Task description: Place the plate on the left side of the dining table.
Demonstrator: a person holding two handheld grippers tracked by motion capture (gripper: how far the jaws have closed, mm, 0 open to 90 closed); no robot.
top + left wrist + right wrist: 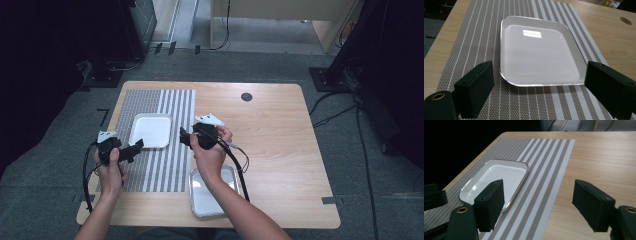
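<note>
Left gripper (534,87) hangs open just before white tray (539,50).

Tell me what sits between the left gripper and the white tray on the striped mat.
Nothing but bare striped mat: in the left gripper view, the left gripper stands open just short of the white tray's near rim.

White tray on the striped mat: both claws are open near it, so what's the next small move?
Probably ease the left claw forward and down onto the white tray's near rim. Its jaws stand open and straddle that edge, nothing between them, and the tray lies flat on the striped mat.
</note>
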